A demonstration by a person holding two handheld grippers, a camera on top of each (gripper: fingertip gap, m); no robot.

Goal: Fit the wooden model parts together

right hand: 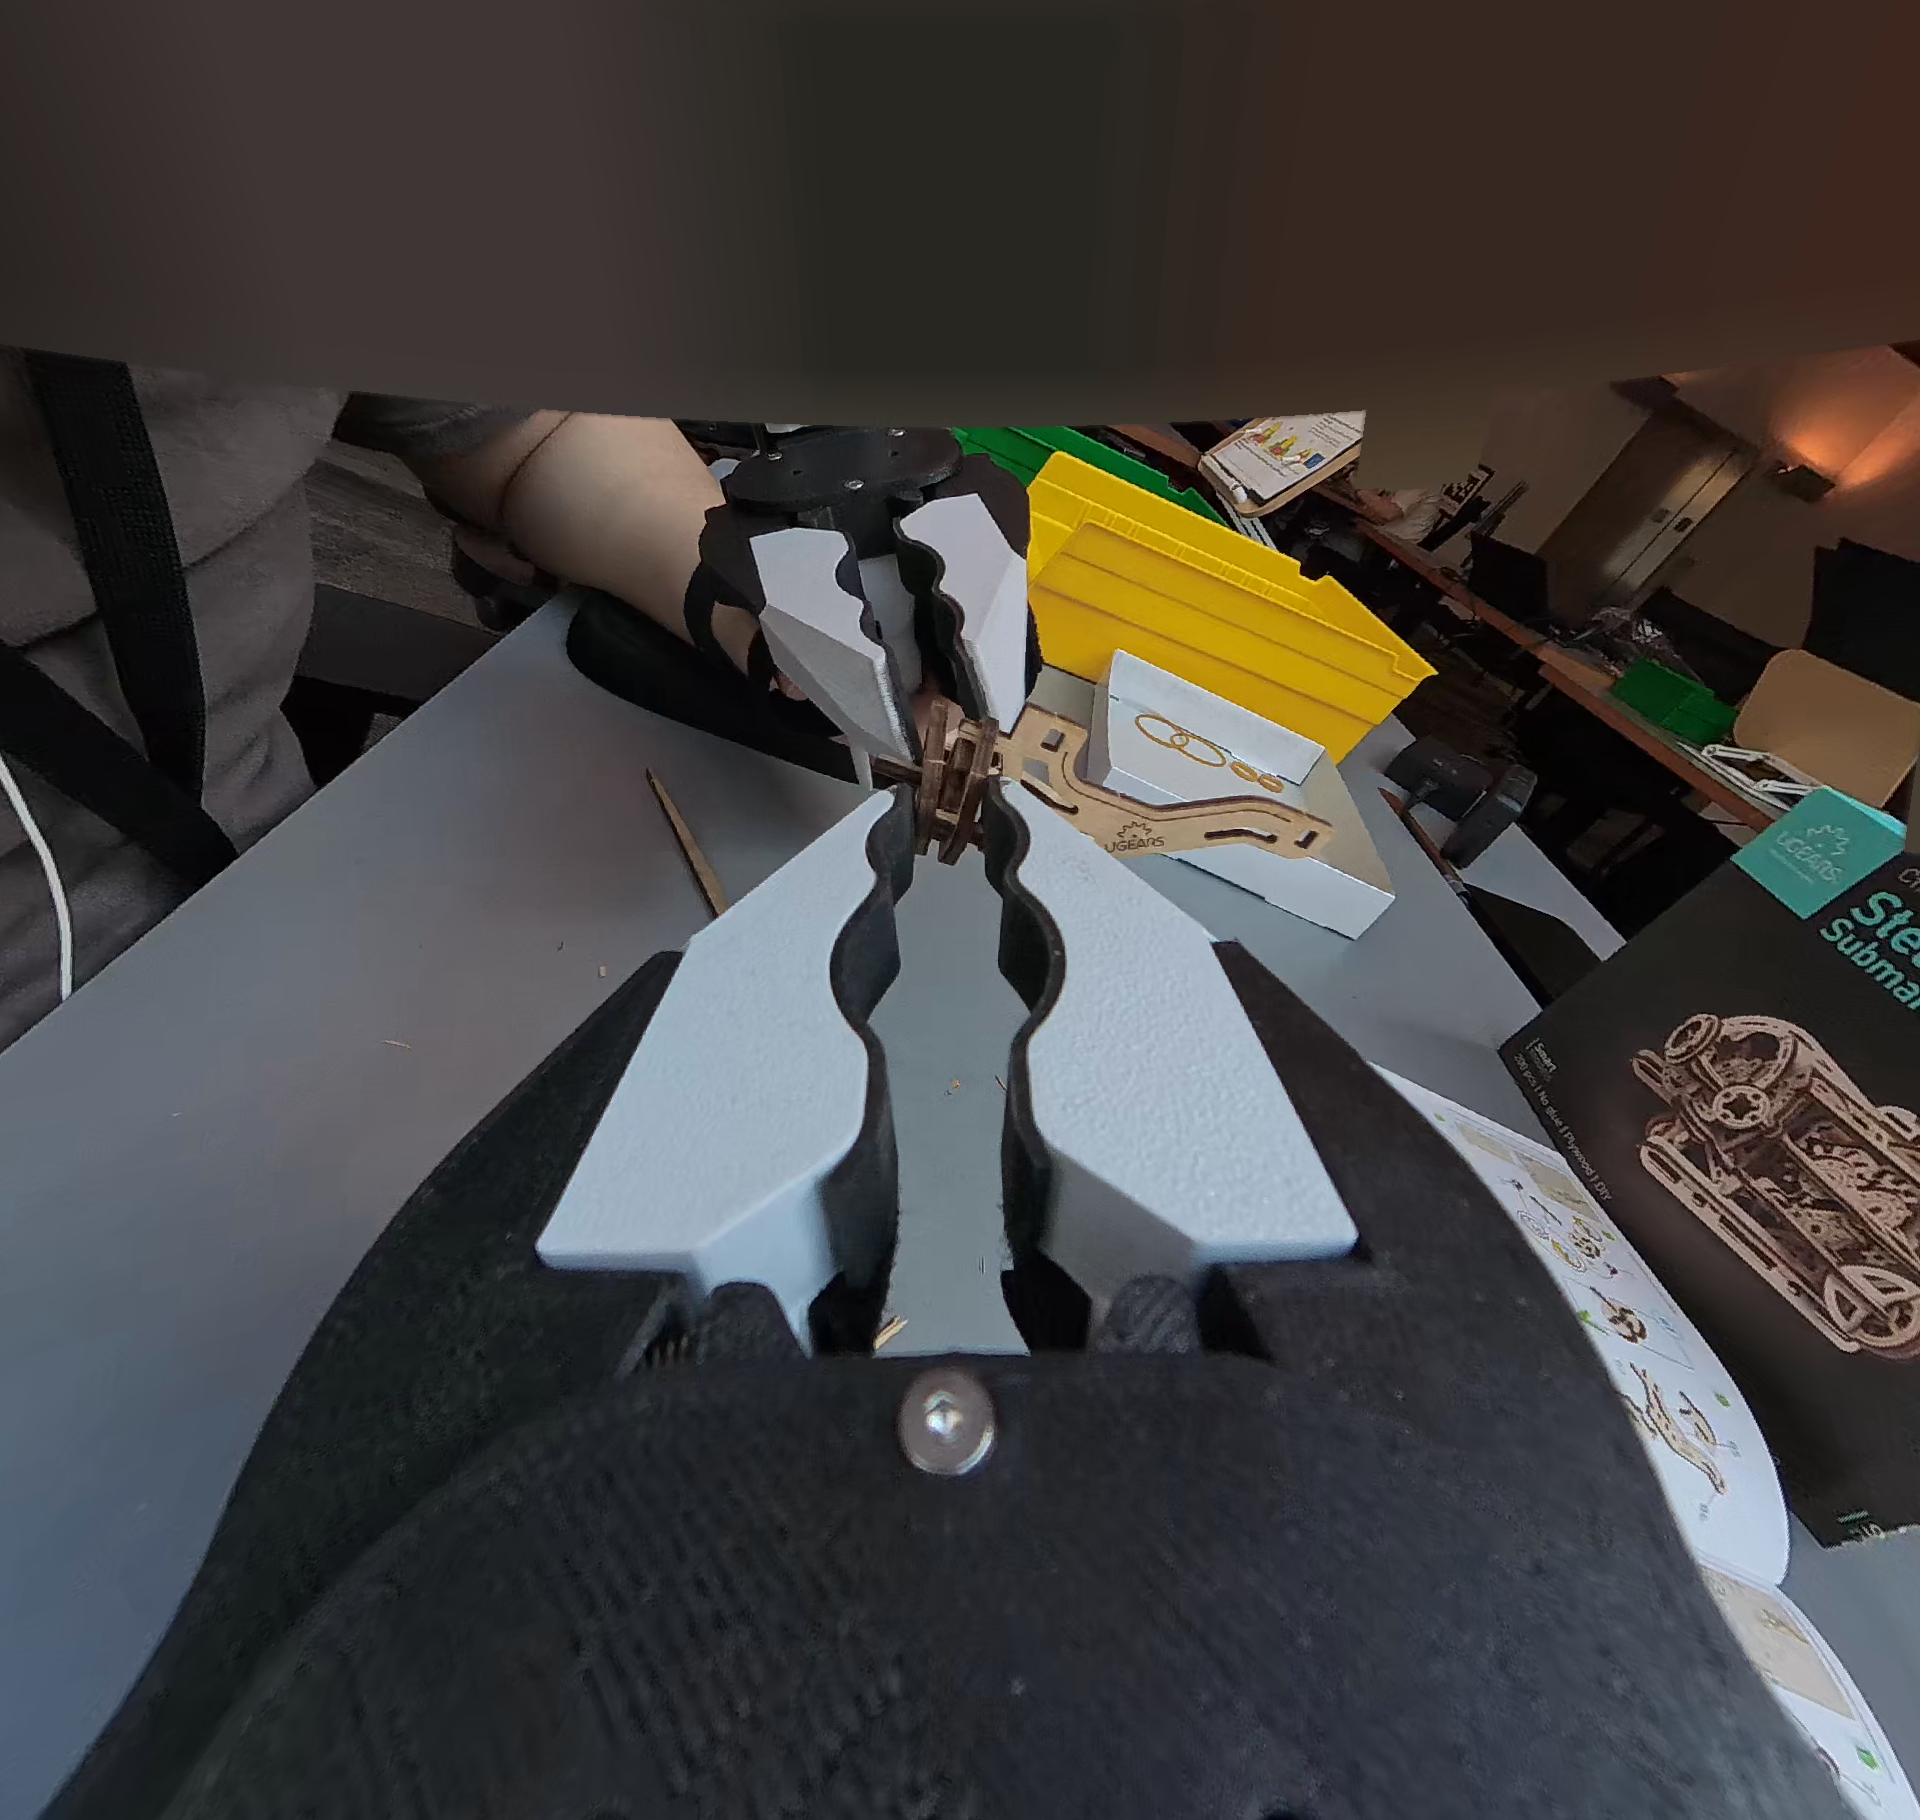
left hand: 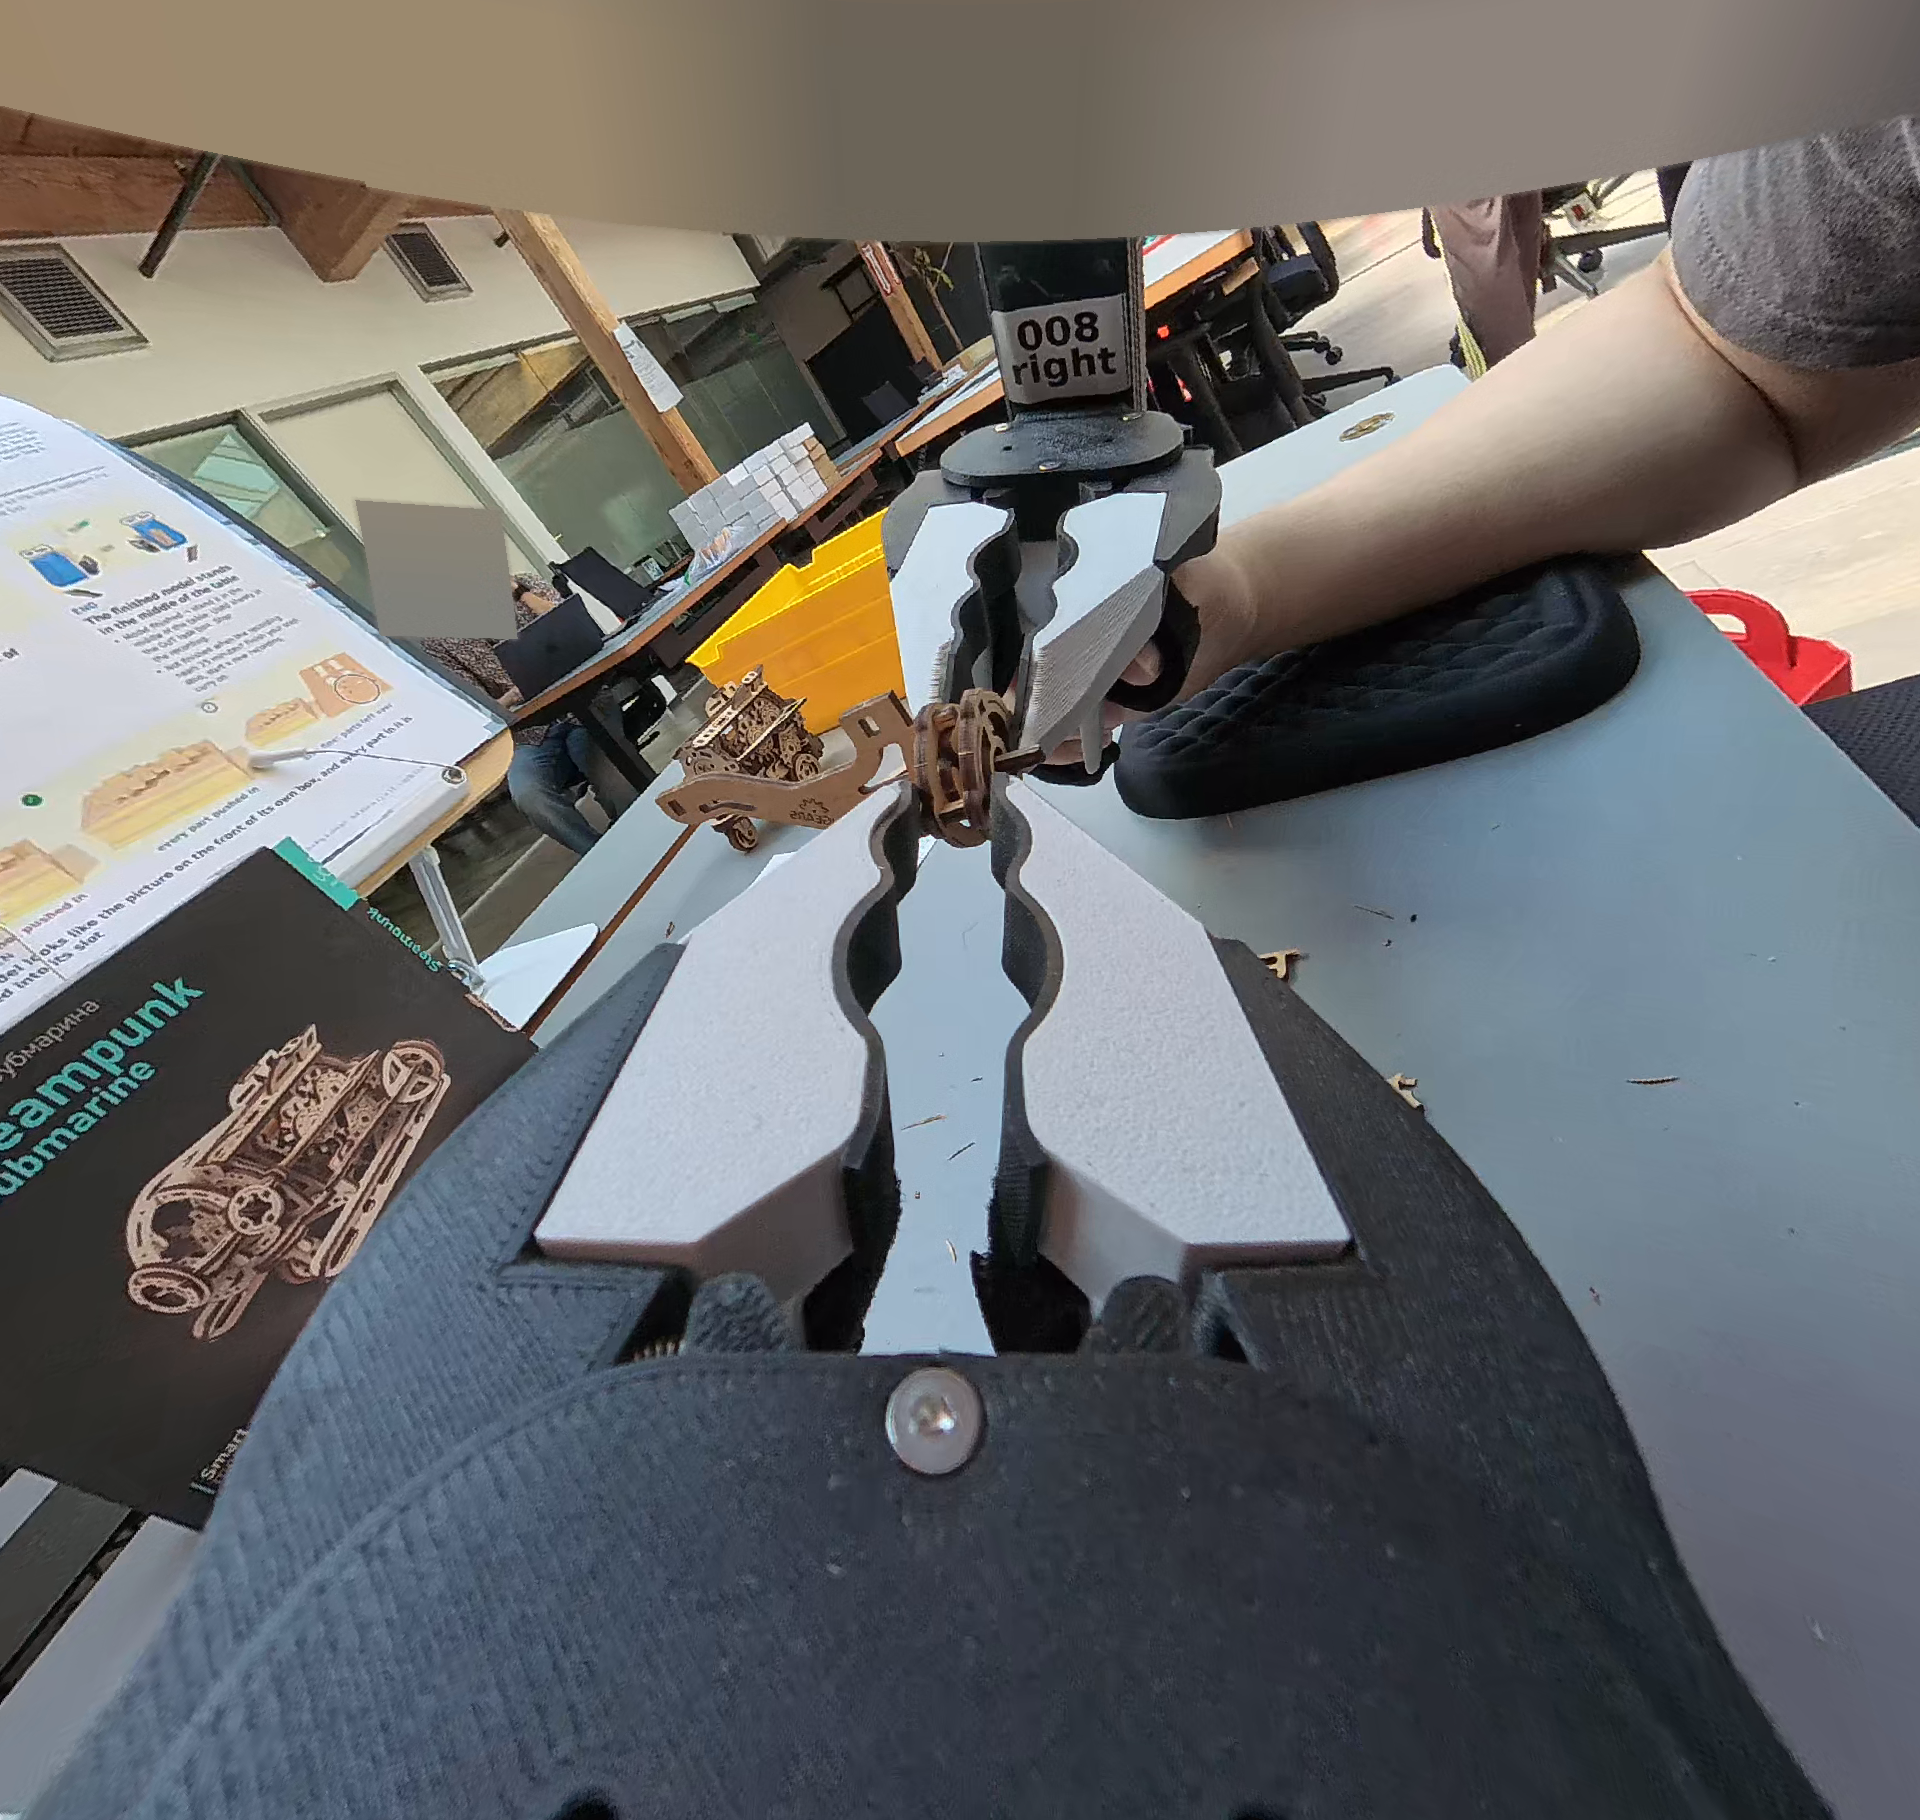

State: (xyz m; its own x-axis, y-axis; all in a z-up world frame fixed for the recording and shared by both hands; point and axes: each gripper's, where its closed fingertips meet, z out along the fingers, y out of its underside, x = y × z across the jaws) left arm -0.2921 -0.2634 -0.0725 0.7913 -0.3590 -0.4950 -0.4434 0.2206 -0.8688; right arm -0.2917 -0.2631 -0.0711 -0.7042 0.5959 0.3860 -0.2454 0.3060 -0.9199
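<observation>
A small wooden gear assembly (left hand: 961, 762) hangs in the air between both grippers, which meet tip to tip over the grey table (left hand: 1507, 991). My left gripper (left hand: 954, 820) is shut on it from below in the left wrist view. My right gripper (left hand: 1013, 731) comes in from above and is shut on its axle side. In the right wrist view my right gripper (right hand: 951, 820) closes on the gear assembly (right hand: 951, 783), with the left gripper (right hand: 909, 731) opposite. A flat curved wooden frame piece (left hand: 769, 788) sticks out sideways from the gears; it also shows in the right wrist view (right hand: 1174, 820).
An assembled wooden model (left hand: 753, 731) stands behind. A yellow bin (right hand: 1195, 586), a white box with ring parts (right hand: 1205, 747), a black kit box (right hand: 1766, 1147), an open instruction booklet (right hand: 1579, 1355), a black wrist pad (left hand: 1382, 690) and a thin wooden stick (right hand: 686, 840) lie around. A person's forearm (left hand: 1455, 482) rests on the pad. The grippers are tip to tip, or close to it.
</observation>
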